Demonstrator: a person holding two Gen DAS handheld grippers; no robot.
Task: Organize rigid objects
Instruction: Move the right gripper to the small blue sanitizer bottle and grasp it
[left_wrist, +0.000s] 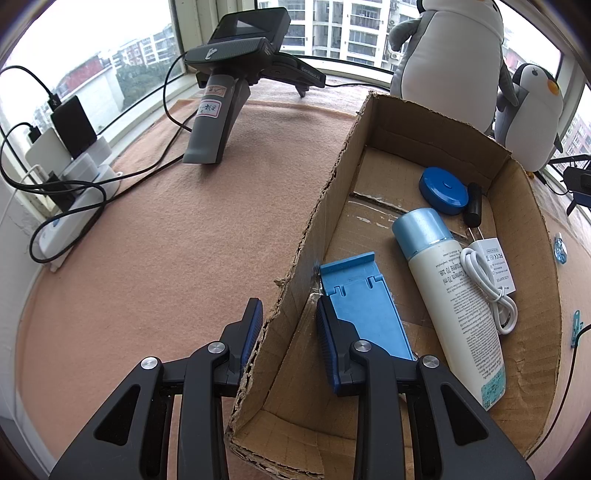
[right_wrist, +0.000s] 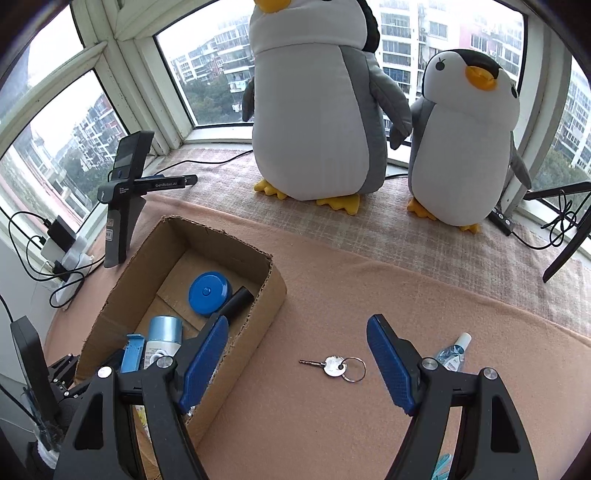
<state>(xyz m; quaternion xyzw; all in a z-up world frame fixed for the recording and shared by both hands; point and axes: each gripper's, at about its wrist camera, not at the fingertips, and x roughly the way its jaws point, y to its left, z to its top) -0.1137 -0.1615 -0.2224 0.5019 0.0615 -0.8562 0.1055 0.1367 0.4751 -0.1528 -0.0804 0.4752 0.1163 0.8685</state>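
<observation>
1. Your left gripper straddles the near left wall of the cardboard box: 1 finger is outside over the pink cloth, the other inside the box. The jaws stand apart with the wall between them; you cannot tell from the view whether the pads press on the cardboard.
2. Inside the box, the blue plastic stand lies flat just beside your inner finger, against the left wall.
3. The white bottle with the light-blue cap lies on its side along the box floor, to the right of the stand.
4. The white charger with its coiled cable rests against the bottle's right side.
5. The round blue tape case and a small black cylinder lie touching at the far end of the box.
6. Your right gripper is spread wide and holds nothing; it hovers over the cloth, right of the box.
7. The silver key on its ring lies on the cloth between your right fingers, apart from both pads.
8. A small clear bottle with a white tip lies on the cloth just beyond your right finger.
9. 2 plush penguins stand at the window behind.
</observation>
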